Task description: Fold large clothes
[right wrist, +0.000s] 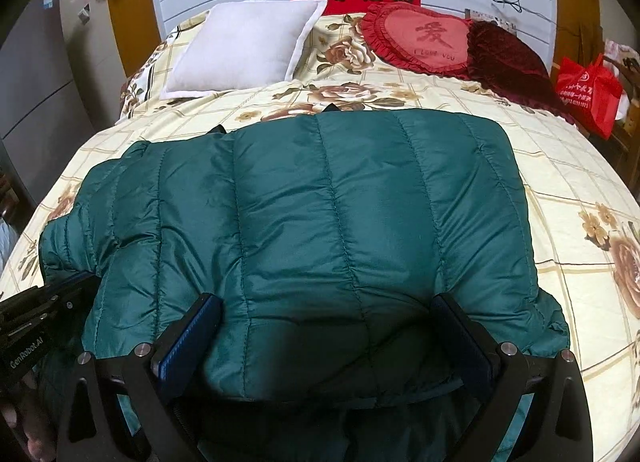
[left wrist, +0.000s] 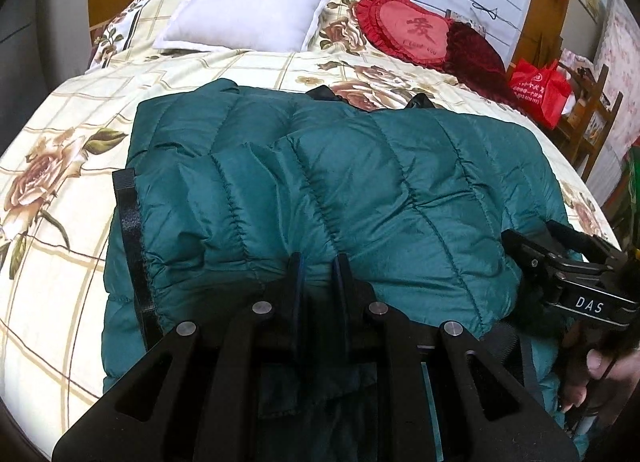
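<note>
A dark green quilted down jacket lies folded on the floral bedspread; it also fills the middle of the right wrist view. My left gripper is shut on the jacket's near edge, fabric pinched between its fingers. My right gripper is open, its blue-padded fingers spread wide over the near fold of the jacket. In the left wrist view the right gripper shows at the jacket's right edge. In the right wrist view the left gripper shows at the lower left.
A white pillow, a red heart cushion and a dark red cushion lie at the head of the bed. A red bag sits on a wooden chair at the right. A grey cabinet stands left.
</note>
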### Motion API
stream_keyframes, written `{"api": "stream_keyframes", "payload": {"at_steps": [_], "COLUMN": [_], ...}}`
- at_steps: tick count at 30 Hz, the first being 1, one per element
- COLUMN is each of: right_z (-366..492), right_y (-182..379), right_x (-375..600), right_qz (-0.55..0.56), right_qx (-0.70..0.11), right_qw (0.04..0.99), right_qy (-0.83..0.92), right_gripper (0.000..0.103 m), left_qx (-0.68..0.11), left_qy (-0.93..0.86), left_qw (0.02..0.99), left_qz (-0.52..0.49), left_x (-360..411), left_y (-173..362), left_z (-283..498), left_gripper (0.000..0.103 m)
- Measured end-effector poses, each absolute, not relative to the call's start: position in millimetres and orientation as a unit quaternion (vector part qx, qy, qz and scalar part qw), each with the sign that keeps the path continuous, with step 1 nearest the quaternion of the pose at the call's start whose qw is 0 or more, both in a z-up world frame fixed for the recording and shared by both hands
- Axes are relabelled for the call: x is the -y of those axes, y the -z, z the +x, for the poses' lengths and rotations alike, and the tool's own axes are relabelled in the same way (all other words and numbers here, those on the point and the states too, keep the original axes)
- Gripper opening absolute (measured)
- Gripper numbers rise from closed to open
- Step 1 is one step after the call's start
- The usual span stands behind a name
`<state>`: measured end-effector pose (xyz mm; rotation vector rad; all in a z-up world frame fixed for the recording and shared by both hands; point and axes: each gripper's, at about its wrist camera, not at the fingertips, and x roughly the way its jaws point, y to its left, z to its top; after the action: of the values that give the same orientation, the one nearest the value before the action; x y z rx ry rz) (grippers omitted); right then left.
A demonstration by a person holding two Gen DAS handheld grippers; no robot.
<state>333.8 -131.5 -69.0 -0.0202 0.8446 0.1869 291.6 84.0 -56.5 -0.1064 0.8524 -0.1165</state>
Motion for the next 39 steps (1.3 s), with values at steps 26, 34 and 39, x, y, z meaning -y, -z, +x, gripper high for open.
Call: {"api": "stream_keyframes", "payload": {"at_steps": [26,34,39], "right_z": [322.3,250.3,176.7], "right_y": [53.9,3.5,-0.8], "right_x": [133.3,149.6,182.4], "right_qz": [-0.025,-0.05,-0.055], "right_qx": [-0.405,-0.374,-0.354], "right_qw": [0.91,0.923,0.93], "right_qy": [-0.091,-0.081,-0.081], "right_gripper": [0.103,0.103,0.103], "left_qx": [-0.403,-0.414,-0.413], "left_qy": [0.053,0.021,0.008], "left_qw": [0.91,0.906,0.908], "left_qz": [-0.085,-0.081,-0.068], "left_x": [-92.4,-113.1,-130.9], "left_y": [40.5,17.3,15.6], "left_z": [281.3,228.7,165.4], "left_gripper": [0.014,0.015,0.015]}}
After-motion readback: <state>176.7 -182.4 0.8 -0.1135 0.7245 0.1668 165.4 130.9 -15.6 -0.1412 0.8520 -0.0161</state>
